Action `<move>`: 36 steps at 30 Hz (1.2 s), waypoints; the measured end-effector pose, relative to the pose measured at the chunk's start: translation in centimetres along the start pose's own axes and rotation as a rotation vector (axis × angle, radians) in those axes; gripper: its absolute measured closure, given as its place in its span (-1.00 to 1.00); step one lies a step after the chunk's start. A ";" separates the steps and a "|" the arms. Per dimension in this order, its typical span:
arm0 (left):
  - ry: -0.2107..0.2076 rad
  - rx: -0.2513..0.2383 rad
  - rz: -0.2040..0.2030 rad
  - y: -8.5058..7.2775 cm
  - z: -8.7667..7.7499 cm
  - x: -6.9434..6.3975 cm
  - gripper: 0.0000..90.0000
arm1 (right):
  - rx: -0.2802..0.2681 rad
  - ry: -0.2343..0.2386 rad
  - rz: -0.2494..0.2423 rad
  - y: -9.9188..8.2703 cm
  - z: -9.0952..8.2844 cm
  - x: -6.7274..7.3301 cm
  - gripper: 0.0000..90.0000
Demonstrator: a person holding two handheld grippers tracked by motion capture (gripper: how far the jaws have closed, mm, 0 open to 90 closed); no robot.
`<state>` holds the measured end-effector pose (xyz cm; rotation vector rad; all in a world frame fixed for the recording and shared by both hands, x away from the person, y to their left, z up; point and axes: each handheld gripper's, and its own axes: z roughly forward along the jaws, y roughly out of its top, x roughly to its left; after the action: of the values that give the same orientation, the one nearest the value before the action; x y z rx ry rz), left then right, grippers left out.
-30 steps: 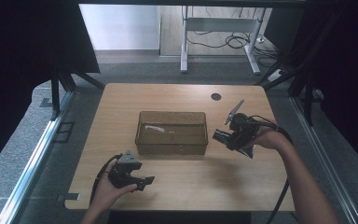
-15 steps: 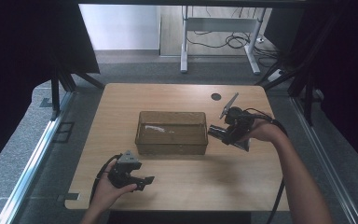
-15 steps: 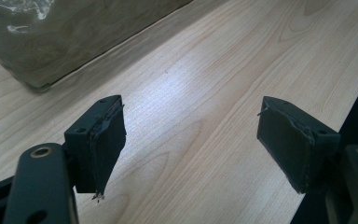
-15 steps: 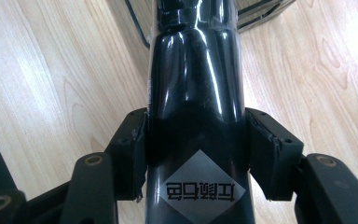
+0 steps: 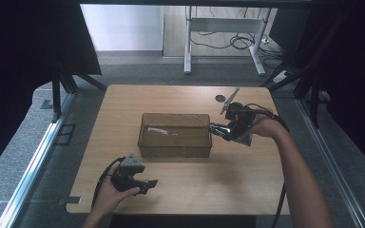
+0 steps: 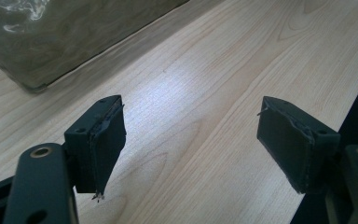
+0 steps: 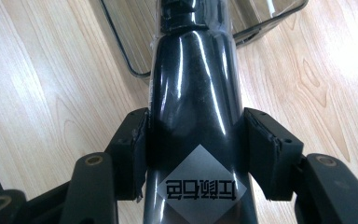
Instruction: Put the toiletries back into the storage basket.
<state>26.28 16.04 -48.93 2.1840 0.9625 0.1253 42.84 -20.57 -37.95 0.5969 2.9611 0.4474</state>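
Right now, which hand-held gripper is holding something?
The right hand-held gripper: its pads clamp a glossy black tube beside the clear bin. The left hand-held gripper stands open over bare table.

A glossy black bottle [image 7: 196,107] with a grey diamond label near its base lies level, clamped between two black pads, its capped neck reaching over the rim of the clear, brownish plastic box [image 5: 175,134] at that box's right end.

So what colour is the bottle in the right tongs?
Glossy black bottle with a grey diamond label, clearest in the right gripper view.
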 end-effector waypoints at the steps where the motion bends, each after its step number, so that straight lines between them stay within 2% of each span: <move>1: 0.000 0.002 0.001 0.0 0.0 0.0 -0.47 | -0.004 0.002 0.001 0.1 0.0 0.0 -0.02; 6: -0.002 0.003 0.004 0.0 0.1 -0.1 -0.47 | -0.022 -0.017 -0.009 0.1 -0.2 -0.2 -0.01; 12: 0.000 0.002 -0.001 0.0 0.0 0.0 -0.47 | -0.043 -0.014 0.005 -0.3 -0.7 -0.5 0.00; 18: -0.003 0.004 0.004 0.0 0.1 -0.1 -0.47 | -0.058 -0.013 -0.007 0.0 -1.1 -0.4 0.00; 36: -0.001 0.000 0.000 -0.1 0.0 0.3 -0.47 | -0.052 0.029 -0.071 4.9 0.8 -0.2 0.00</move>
<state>26.43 16.29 -49.03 2.1836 0.9616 0.1239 44.96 -16.12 -37.26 0.4829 2.9760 0.5296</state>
